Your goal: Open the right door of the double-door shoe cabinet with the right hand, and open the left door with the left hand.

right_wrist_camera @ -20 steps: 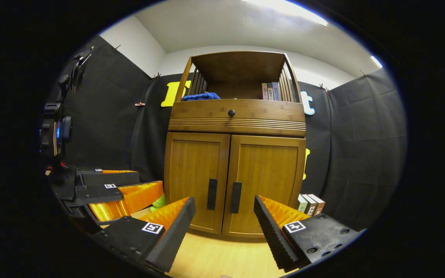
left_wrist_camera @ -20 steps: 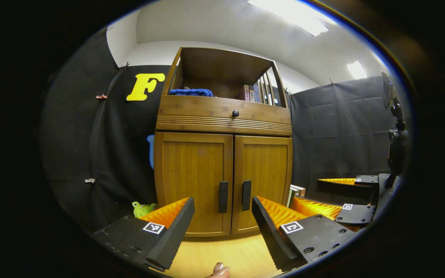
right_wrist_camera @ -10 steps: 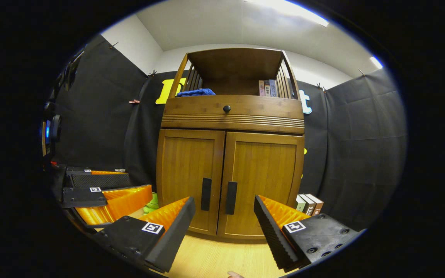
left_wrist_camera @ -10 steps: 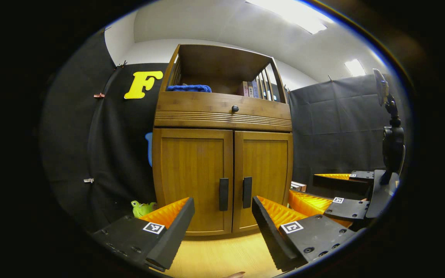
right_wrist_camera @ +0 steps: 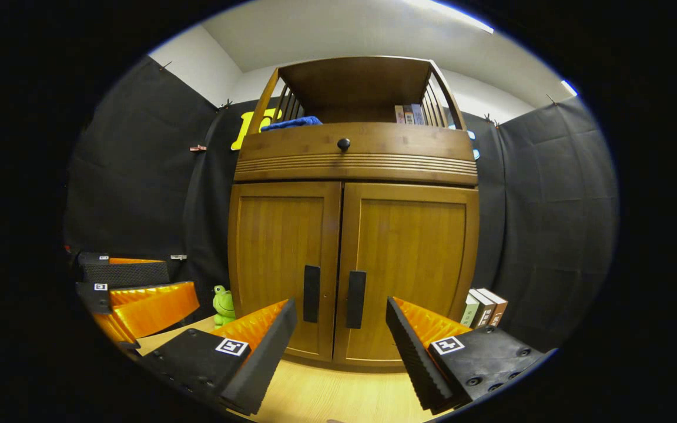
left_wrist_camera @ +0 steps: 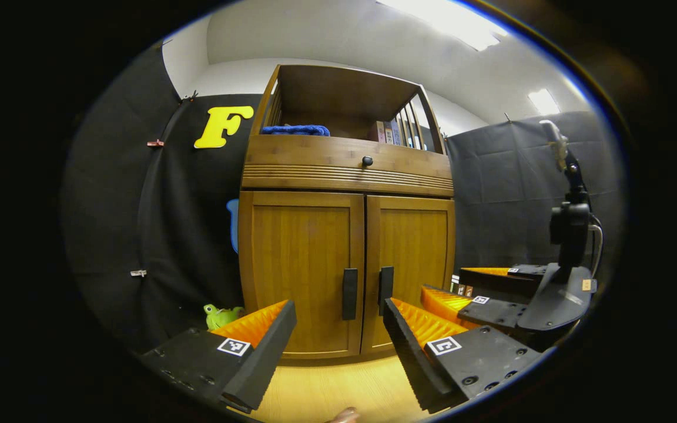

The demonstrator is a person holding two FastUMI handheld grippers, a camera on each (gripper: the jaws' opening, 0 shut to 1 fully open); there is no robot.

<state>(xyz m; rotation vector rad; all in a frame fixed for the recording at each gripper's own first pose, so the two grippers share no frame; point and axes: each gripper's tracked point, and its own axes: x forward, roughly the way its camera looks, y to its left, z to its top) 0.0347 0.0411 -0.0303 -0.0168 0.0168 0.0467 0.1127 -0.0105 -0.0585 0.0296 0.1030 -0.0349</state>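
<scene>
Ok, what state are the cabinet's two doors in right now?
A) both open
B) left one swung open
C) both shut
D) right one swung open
C: the left door and right door sit flush, handles side by side, while the right gripper is open short of them.

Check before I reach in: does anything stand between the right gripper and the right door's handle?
Nothing visible does. The right gripper is open, and the right door's handle shows in bare space between its fingers, above bare floor.
</scene>
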